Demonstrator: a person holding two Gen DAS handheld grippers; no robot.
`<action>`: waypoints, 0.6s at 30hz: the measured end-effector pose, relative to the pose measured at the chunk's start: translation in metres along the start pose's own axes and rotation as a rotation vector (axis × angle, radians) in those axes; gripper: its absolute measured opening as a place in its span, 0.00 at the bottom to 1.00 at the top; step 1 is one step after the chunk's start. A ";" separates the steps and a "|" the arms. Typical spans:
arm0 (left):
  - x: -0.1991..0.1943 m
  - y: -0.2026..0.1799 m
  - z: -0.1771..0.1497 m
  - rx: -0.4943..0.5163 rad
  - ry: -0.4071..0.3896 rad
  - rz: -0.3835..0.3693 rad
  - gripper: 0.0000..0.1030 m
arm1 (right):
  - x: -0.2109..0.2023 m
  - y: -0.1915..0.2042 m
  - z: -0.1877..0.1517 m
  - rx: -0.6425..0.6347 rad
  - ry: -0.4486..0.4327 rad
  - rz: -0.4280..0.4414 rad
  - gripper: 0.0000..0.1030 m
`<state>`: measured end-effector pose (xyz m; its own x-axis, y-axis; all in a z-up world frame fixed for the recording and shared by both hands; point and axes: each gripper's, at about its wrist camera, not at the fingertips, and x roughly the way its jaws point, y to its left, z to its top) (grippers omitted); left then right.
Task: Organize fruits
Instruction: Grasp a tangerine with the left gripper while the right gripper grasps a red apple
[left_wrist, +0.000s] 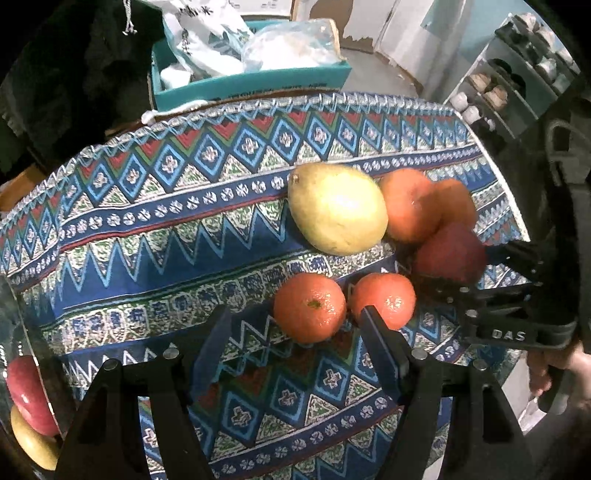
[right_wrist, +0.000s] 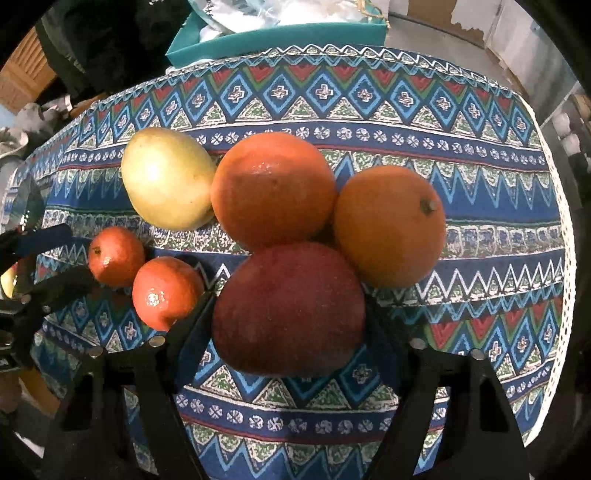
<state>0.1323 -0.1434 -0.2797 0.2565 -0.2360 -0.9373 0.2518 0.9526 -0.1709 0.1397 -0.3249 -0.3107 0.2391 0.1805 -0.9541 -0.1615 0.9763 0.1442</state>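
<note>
1. A table under a patterned cloth (right_wrist: 480, 236) fills both views: bands of blue, red and green diamonds, zigzags and small rosettes, with a white stitched edge.
2. Behind the table stands a teal box (left_wrist: 255, 83) stuffed with crinkled plastic bags (left_wrist: 284, 48); a white shelf (left_wrist: 509, 85) with small rounded items stands at the far right of the left view.
3. Readable writing: "DAS" in pale letters on the right gripper's body, seen from the left wrist.
4. Fruit lies clustered on the cloth: a smooth yellow-green mango (right_wrist: 168, 179) touching a big orange (right_wrist: 273, 190), a second orange (right_wrist: 389, 225) with a stem stub, and two small glossy tangerines (right_wrist: 142, 277) side by side.
5. The right gripper (right_wrist: 288, 325) has its black fingers spread around a dull red apple (right_wrist: 290, 308), which sits between them against both oranges; whether the pads press it cannot be told.
6. The left gripper (left_wrist: 295, 321) is spread wide and holds nothing, the tangerines (left_wrist: 345, 304) just ahead of its fingertips.
7. At the left view's edge, a red fruit and a yellow one (left_wrist: 27, 417) sit in something glassy.
</note>
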 end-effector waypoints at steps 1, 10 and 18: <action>0.003 0.000 0.000 -0.001 0.002 0.001 0.71 | 0.000 0.001 -0.001 -0.004 -0.005 -0.004 0.74; 0.023 0.003 0.002 -0.034 0.025 -0.011 0.71 | -0.011 0.004 -0.009 -0.007 -0.062 0.010 0.73; 0.030 0.004 0.002 -0.052 0.029 -0.053 0.53 | -0.026 0.000 -0.003 -0.002 -0.087 0.011 0.73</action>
<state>0.1429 -0.1471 -0.3075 0.2165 -0.2811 -0.9349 0.2156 0.9478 -0.2350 0.1308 -0.3296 -0.2867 0.3198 0.2015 -0.9258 -0.1666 0.9739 0.1544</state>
